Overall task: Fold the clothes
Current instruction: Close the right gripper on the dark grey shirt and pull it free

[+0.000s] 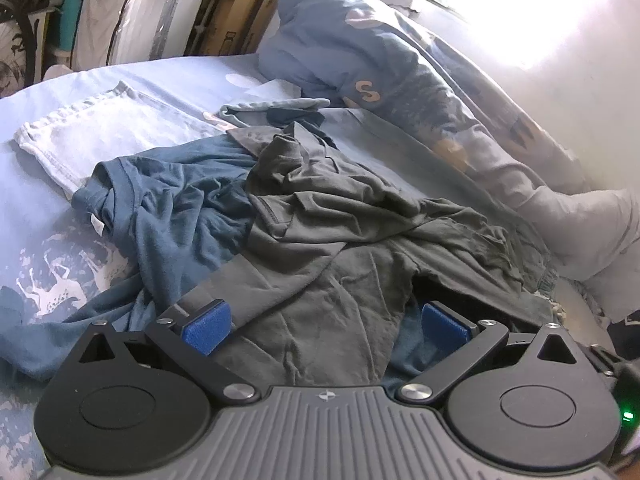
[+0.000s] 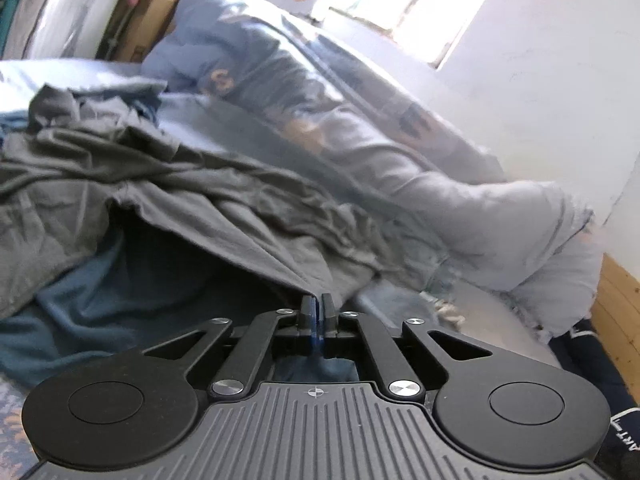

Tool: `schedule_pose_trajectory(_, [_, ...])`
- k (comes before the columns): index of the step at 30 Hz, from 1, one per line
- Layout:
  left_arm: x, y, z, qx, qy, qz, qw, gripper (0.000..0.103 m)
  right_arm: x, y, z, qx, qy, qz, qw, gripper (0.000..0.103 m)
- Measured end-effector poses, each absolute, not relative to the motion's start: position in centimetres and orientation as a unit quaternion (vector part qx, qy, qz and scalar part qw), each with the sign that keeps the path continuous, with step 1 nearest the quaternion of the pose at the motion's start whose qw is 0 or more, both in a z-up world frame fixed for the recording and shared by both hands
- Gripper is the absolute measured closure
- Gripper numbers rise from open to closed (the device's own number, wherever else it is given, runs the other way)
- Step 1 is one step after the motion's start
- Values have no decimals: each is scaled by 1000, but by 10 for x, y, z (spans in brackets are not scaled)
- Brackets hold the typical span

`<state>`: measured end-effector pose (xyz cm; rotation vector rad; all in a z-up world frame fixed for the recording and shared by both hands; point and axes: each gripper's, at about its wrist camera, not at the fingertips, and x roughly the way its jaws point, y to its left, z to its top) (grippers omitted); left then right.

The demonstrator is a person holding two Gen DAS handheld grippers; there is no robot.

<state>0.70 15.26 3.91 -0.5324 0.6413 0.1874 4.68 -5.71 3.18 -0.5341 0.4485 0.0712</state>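
Observation:
A crumpled grey T-shirt [image 1: 320, 240] lies on the bed, partly over a blue T-shirt [image 1: 172, 208]. My left gripper [image 1: 326, 326] hangs low over the grey shirt's near edge. Its jaws stand wide apart, with cloth lying loose between the blue pads [image 1: 208, 328]. In the right wrist view my right gripper [image 2: 317, 308] is shut on the hem of the grey T-shirt [image 2: 140, 184]. The hem is lifted like a tent, and the blue T-shirt [image 2: 80, 312] shows beneath it.
Pale folded jeans [image 1: 72, 136] lie at the far left on the light blue sheet [image 1: 168, 84]. A bunched blue duvet [image 1: 380, 60] runs along the right by the white wall. Boxes and bags [image 1: 168, 12] stand behind the bed. At the right edge are wooden boards [image 2: 616, 304].

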Motion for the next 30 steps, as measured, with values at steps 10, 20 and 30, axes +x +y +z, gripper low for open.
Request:
schedule_pose_trajectory(10, [3,164,39,-274,311,89,906,0,9,-62,78,-223,177,43,958,102])
schedule_pose_trajectory(20, [1,173,42,-286,304,89,904,0,-65,-94,120,-169,162,42,971,102])
schedule_pose_trajectory(30, [-2,173,44,-286,295,88,907,0,-144,-138,111,-154,204,14,967,102])
